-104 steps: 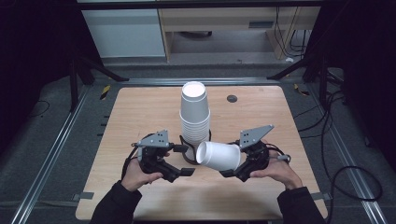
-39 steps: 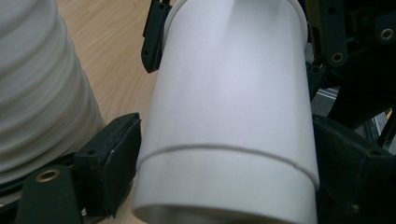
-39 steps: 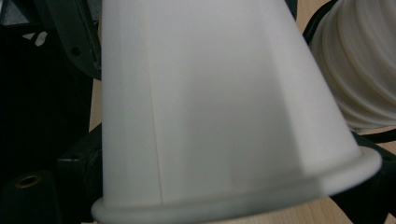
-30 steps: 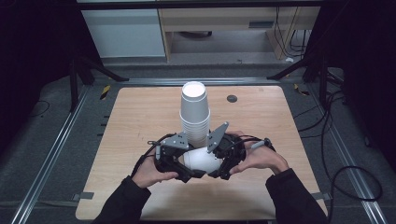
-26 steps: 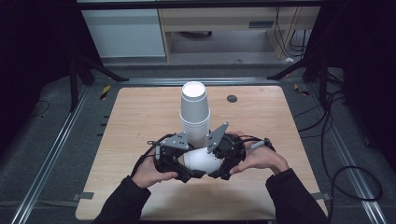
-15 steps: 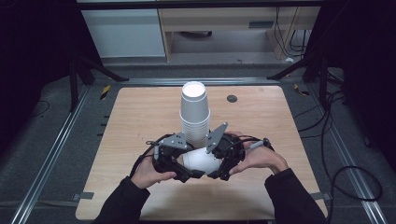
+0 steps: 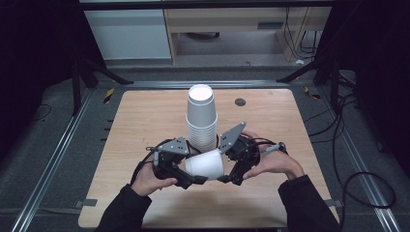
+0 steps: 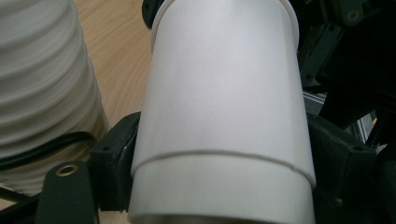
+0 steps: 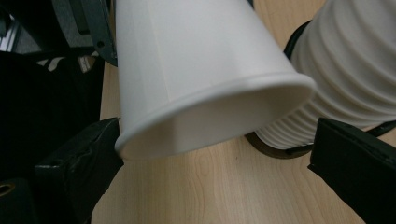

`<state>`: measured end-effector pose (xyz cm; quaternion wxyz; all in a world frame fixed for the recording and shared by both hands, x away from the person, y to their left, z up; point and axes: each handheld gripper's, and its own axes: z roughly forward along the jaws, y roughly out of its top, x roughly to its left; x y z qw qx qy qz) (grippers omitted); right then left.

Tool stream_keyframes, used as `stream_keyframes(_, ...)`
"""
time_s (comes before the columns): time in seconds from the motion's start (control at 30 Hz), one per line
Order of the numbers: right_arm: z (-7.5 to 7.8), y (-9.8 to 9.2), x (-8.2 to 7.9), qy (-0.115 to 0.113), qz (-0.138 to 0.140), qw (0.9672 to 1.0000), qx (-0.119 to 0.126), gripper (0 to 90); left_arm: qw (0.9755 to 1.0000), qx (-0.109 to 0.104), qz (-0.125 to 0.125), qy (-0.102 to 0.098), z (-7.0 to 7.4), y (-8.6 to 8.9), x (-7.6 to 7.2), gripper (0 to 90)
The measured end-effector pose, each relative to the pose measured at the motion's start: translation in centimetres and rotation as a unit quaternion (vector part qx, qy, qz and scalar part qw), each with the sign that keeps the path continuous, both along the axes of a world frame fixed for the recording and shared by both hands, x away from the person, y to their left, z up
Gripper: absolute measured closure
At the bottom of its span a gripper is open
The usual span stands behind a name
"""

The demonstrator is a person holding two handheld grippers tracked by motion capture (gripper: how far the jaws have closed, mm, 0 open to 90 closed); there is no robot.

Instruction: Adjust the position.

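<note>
Handover of white paper cup (image 7: 205, 165) between claws, above wooden tabletop (image 7: 145, 125).
Cup is clamped by left claw (image 7: 189, 180); right claw (image 7: 226, 178) has just been opening, rim loose between its jaws. Withdrawal of right claw is judged next, clear of the white cup stack (image 7: 201, 118).

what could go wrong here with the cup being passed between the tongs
1. The right tongs have just been opening, and one pad stands clear of the cup's rim, so the single cup hangs on the left tongs alone. If that grip near its base is light, the cup may slip or tilt.
2. The cup stack stands close behind; swinging the cup could knock it over.
3. Squeezing harder could dent the thin cup.
</note>
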<state>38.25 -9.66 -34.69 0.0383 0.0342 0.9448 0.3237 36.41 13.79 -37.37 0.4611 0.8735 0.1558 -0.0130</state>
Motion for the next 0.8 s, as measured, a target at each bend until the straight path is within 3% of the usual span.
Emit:
stream_keyframes(0.17, 0.6, -1.3, 0.1, -0.005, -0.021, 0.9994, 0.026, 2.5, 1.0000, -0.004, 0.008, -0.004, -0.1, 0.6, 0.0, 20.3)
stream_keyframes(0.3, 0.9, -3.2, 0.2, 0.002, -0.051, 0.9956, 0.079, 2.5, 0.9998, -0.013, 0.015, -0.009, -0.2, 0.8, 0.0, 20.2)
stream_keyframes(0.4, 0.9, -3.7, 0.2, 0.004, -0.059, 0.9941, 0.091, 2.1, 0.9996, -0.016, 0.020, -0.013, -0.2, 0.8, 0.0, 20.2)
stream_keyframes(0.43, 0.9, -4.3, 0.2, 0.009, -0.069, 0.9914, 0.111, 2.1, 0.9994, -0.022, 0.022, -0.015, -0.1, 0.8, 0.0, 20.2)
stream_keyframes(0.47, 0.9, -4.3, 0.2, 0.009, -0.069, 0.9914, 0.111, 2.1, 0.9994, -0.022, 0.022, -0.015, -0.1, 0.8, 0.0, 20.2)
stream_keyframes(0.5, 0.8, -4.9, 0.1, 0.017, -0.075, 0.9883, 0.132, 1.9, 0.9992, -0.025, 0.025, -0.018, -0.1, 0.8, 0.0, 20.1)
stream_keyframes(0.7, 0.2, -5.9, -0.3, 0.037, -0.089, 0.9794, 0.178, 1.8, 0.9985, -0.038, 0.031, -0.025, -0.1, 0.7, -0.1, 20.1)
stream_keyframes(0.8, -0.2, -6.0, -0.4, 0.041, -0.092, 0.9779, 0.183, 1.8, 0.9985, -0.039, 0.029, -0.026, -0.2, 0.5, -0.1, 20.1)
